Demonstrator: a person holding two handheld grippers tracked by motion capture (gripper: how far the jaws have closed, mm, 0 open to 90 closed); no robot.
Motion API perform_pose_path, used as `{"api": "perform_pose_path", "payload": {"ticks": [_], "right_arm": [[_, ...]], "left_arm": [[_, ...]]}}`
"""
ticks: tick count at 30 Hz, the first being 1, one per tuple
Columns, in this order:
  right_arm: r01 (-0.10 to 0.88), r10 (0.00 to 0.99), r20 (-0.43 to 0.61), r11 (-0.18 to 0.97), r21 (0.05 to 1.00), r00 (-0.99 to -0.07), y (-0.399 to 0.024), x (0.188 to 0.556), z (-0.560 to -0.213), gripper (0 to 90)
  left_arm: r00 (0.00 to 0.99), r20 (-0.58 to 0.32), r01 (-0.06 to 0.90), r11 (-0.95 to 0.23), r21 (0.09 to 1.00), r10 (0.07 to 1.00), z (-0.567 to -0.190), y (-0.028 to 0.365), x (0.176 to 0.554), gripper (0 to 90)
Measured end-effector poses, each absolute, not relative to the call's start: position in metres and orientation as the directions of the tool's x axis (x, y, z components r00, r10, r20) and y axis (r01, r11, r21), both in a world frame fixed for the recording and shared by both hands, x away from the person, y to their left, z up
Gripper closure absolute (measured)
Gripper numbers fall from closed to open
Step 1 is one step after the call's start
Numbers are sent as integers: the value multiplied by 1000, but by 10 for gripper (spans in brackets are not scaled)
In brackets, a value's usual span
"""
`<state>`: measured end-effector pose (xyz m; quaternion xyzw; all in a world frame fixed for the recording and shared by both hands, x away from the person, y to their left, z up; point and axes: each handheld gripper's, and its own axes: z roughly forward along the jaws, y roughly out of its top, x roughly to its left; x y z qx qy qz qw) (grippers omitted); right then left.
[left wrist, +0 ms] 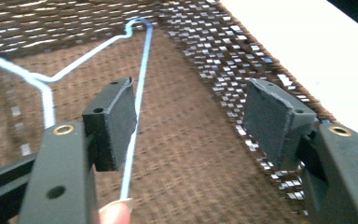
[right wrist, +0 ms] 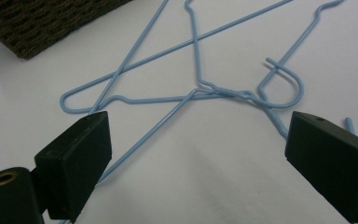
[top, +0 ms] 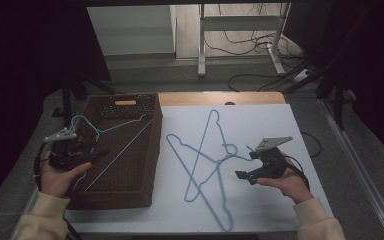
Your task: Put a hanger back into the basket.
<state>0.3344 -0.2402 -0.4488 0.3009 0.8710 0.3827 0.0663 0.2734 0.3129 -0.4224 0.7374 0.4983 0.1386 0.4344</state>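
Your left tool hangs over the left rim of the brown woven basket, its jaws spread wide and gripping nothing. In the left gripper view the thin blue wire of the hanger in the basket runs just beside the inner face of the left pad, while the right pad stands well apart from it. That hanger lies inside the basket, its hook up by the far left corner and its long straight wire slanting across the basket floor.

To the right of the basket, on the white tabletop, two more blue hangers lie crossed over each other, with their hooks tangled together near the middle of the sheet.

Farther right, your right tool hovers above the tabletop just beside those tangled hooks, aimed left toward them. Its jaws are also released and wide apart, with the hanger wires lying on the sheet beyond them, apart from both pads.
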Motion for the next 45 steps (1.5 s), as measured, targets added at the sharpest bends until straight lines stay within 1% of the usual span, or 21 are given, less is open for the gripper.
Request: {"api": "perform_pose_path", "payload": {"ticks": [6, 10, 12, 20, 27, 30, 36, 41, 45], "right_arm": [[468, 594, 105, 499, 729, -797, -246, 333, -448, 75], [472, 631, 92, 468, 747, -771, -250, 331, -447, 86], [470, 632, 97, 456, 756, -769, -253, 329, -446, 89], [492, 648, 120, 431, 756, -752, -259, 324, -447, 86], [511, 677, 121, 412, 755, -726, -260, 322, -448, 103], [517, 687, 122, 406, 753, -716, -260, 321, -449, 122], [535, 701, 141, 382, 754, -699, -258, 320, -448, 201], [549, 712, 127, 401, 733, -691, -251, 319, -450, 252], [567, 707, 140, 415, 712, -693, -244, 320, -452, 288]], "left_arm": [[532, -218, 591, -174, 788, 818, -420, 285, 265, 307], [570, -201, 581, -218, 784, 797, -421, 266, 260, 271], [588, -189, 568, -236, 788, 786, -422, 259, 257, 268], [625, -184, 550, -261, 794, 758, -423, 242, 255, 247], [627, -183, 549, -262, 793, 757, -421, 239, 255, 242], [631, -183, 545, -264, 796, 754, -420, 238, 255, 242], [639, -182, 547, -276, 791, 747, -419, 233, 255, 242], [647, -184, 550, -286, 785, 740, -420, 229, 256, 241], [650, -182, 552, -294, 780, 738, -422, 227, 256, 241]]}}
